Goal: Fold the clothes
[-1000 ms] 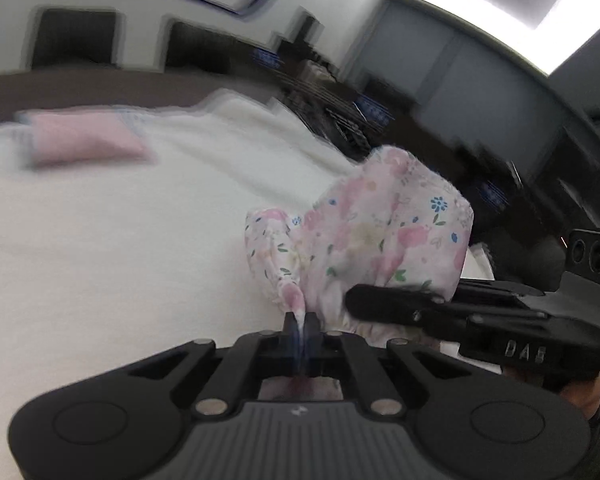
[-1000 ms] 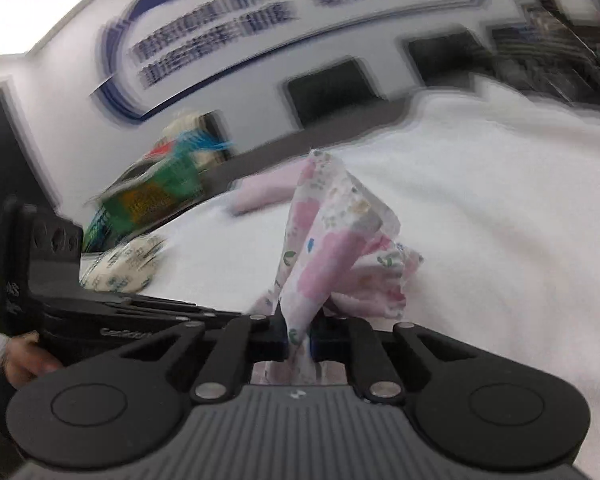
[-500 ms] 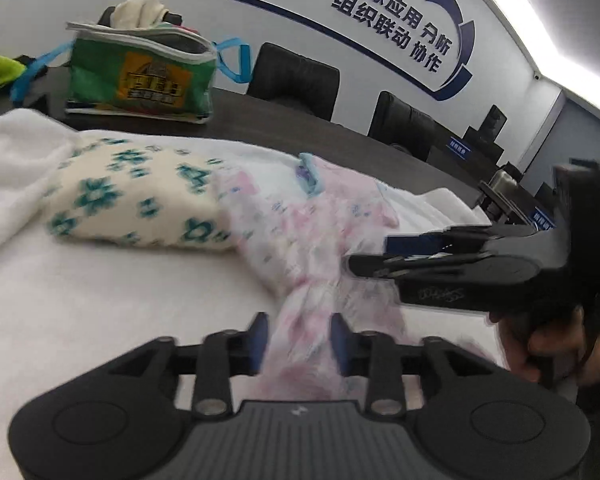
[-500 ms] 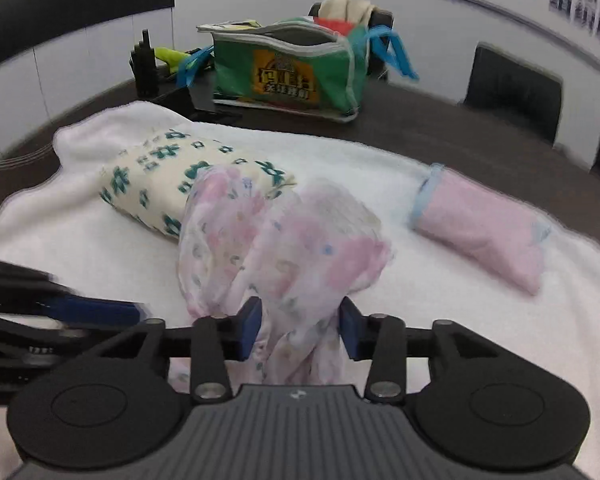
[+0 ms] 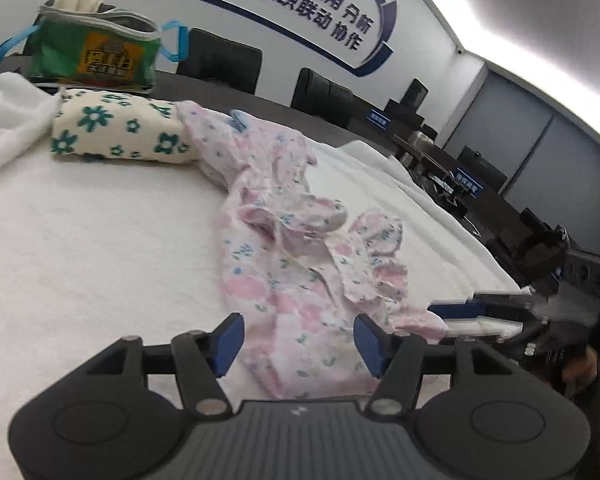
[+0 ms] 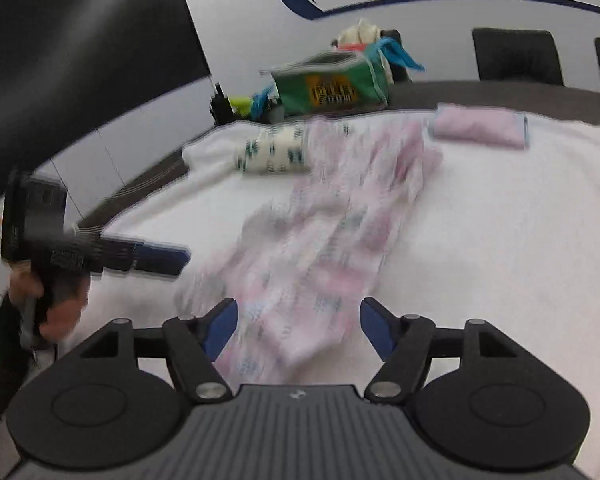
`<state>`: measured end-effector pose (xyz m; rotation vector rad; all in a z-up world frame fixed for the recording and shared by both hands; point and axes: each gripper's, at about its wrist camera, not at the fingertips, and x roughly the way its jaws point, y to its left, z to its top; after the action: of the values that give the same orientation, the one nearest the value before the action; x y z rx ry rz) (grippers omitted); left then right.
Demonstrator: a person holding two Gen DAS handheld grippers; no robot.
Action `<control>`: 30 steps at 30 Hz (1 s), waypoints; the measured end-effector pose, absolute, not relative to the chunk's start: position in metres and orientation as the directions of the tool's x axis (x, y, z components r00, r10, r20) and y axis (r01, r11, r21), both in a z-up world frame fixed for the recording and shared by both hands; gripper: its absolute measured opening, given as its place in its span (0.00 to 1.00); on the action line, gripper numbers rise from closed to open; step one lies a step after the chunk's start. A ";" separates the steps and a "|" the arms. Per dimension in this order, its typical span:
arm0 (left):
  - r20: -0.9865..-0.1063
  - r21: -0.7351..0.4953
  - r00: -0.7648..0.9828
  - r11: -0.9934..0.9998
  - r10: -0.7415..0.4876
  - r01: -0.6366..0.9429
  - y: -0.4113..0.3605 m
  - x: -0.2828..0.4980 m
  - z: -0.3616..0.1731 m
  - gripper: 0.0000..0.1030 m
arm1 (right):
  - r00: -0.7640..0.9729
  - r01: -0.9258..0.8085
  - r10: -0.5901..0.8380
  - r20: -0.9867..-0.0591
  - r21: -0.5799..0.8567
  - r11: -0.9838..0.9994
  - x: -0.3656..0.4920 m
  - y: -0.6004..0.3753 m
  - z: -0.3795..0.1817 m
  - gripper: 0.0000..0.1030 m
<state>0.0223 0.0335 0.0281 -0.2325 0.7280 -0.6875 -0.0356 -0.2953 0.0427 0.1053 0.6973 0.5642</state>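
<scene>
A pink floral garment (image 5: 288, 264) lies stretched out and rumpled on the white towel (image 5: 80, 248) that covers the table. Its near end lies between the blue pads of my left gripper (image 5: 300, 338), whose jaws are opening and do not press on the cloth. In the right wrist view the same garment (image 6: 324, 240) is blurred, and its near edge sits between the jaws of my right gripper (image 6: 299, 320), which are also opening and clear of the cloth. The right gripper's fingers (image 5: 472, 306) show at the garment's right side. The left gripper's fingers (image 6: 156, 258) show at its left.
A folded cream cloth with green flowers (image 5: 120, 132) touches the garment's far end. A folded pink cloth (image 6: 480, 128) lies at the back right. A green bag (image 5: 96, 56) stands on the dark table behind, with black chairs (image 5: 220, 64) along the wall.
Both grippers were shut on the bunched garment and held it up. They swung toward the folded cloths, laid it out on the towel, and their jaws have come apart.
</scene>
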 end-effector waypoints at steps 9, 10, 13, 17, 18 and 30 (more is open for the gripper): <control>-0.579 -0.435 0.528 0.784 -0.621 0.444 0.018 -0.001 0.011 0.02 | 0.597 -0.483 0.546 -0.588 0.280 0.829 -0.038 -0.258 0.019 0.02; -0.576 -0.449 0.524 0.778 -0.628 0.440 0.021 -0.010 0.013 0.02 | 0.585 -0.507 0.556 -0.591 0.268 0.819 -0.042 -0.256 0.021 0.02; -0.551 -0.504 0.510 0.751 -0.660 0.427 0.030 -0.043 0.017 0.01 | 0.543 -0.578 0.598 -0.589 0.254 0.775 -0.063 -0.255 0.032 0.02; -0.505 -0.593 0.482 0.694 -0.716 0.409 0.036 -0.099 0.008 0.02 | 0.471 -0.638 0.631 -0.617 0.255 0.726 -0.096 -0.259 0.043 0.02; -0.489 -0.610 0.487 0.683 -0.724 0.401 0.039 -0.109 0.004 0.03 | 0.452 -0.649 0.632 -0.630 0.254 0.718 -0.104 -0.260 0.045 0.02; -0.386 -0.530 0.649 0.733 -0.656 0.426 0.056 -0.107 0.038 0.49 | 0.684 -0.479 0.513 -0.518 0.212 0.852 -0.099 -0.296 0.069 0.64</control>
<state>-0.1074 0.0563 0.0381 -0.4166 0.5965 -0.6357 -0.0992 -0.2963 0.0691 0.0610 0.5987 0.5560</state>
